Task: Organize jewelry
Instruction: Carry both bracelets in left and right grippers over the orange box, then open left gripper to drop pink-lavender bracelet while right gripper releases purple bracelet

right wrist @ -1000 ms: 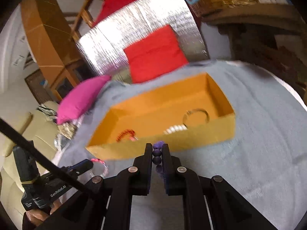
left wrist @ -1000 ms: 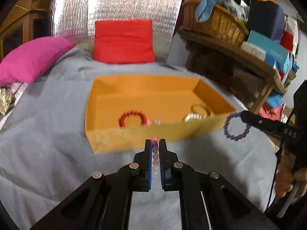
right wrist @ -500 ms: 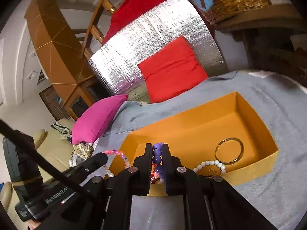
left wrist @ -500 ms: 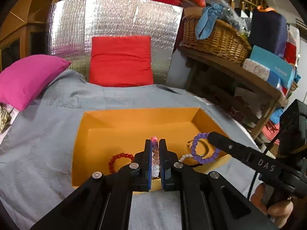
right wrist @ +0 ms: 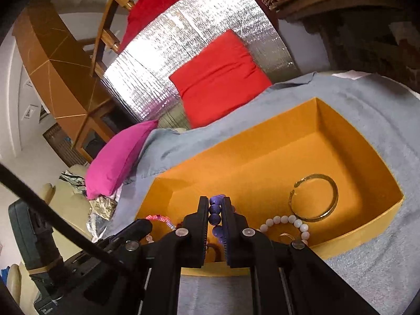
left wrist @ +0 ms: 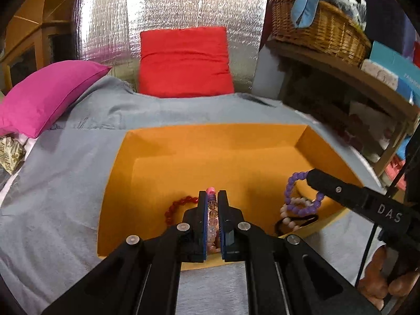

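The left hand-held gripper (left wrist: 213, 197) is clamped on a pink and clear beaded bracelet (left wrist: 212, 211) above the near part of the orange box (left wrist: 210, 141). The right hand-held gripper (right wrist: 215, 204) is clamped on a purple beaded bracelet (right wrist: 215, 215) over the same box, where a red beaded bracelet (left wrist: 178, 206), a white beaded bracelet (right wrist: 286, 221) and a gold bangle (right wrist: 313, 197) lie.

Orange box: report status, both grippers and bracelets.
Left gripper shut on pink bracelet, right gripper shut on purple bracelet. Both over orange box. Red bracelet, white bracelet, gold bangle below; far half bare.
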The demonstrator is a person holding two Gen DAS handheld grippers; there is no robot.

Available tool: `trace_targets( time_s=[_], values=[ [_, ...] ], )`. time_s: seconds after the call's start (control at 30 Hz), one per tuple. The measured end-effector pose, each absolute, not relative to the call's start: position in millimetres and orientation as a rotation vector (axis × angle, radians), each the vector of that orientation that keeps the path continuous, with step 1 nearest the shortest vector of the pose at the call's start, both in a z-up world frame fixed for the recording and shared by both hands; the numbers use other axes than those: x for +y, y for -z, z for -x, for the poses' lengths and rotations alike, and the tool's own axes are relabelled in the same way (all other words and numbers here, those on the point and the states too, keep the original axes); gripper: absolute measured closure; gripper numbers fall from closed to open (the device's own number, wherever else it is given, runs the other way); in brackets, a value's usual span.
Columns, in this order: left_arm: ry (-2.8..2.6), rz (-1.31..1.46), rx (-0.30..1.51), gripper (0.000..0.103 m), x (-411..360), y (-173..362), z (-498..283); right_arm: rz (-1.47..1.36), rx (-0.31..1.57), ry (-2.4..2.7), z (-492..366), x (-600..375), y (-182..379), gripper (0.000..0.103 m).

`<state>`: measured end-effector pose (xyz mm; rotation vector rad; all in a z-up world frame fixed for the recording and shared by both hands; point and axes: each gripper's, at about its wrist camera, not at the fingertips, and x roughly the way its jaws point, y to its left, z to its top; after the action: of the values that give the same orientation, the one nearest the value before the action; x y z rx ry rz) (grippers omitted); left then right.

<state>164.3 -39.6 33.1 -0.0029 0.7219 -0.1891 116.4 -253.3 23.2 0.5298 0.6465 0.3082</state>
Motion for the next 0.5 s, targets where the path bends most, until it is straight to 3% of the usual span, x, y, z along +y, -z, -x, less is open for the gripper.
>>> trace_targets(
  time_s=[0.5],
  values=[
    [0.110,-0.071,0.761,0.096,-42.0,-25.0,-161.0,-0.495,0.691,-0.264,-117.6,-245.2,-14.3,0.090]
  ],
)
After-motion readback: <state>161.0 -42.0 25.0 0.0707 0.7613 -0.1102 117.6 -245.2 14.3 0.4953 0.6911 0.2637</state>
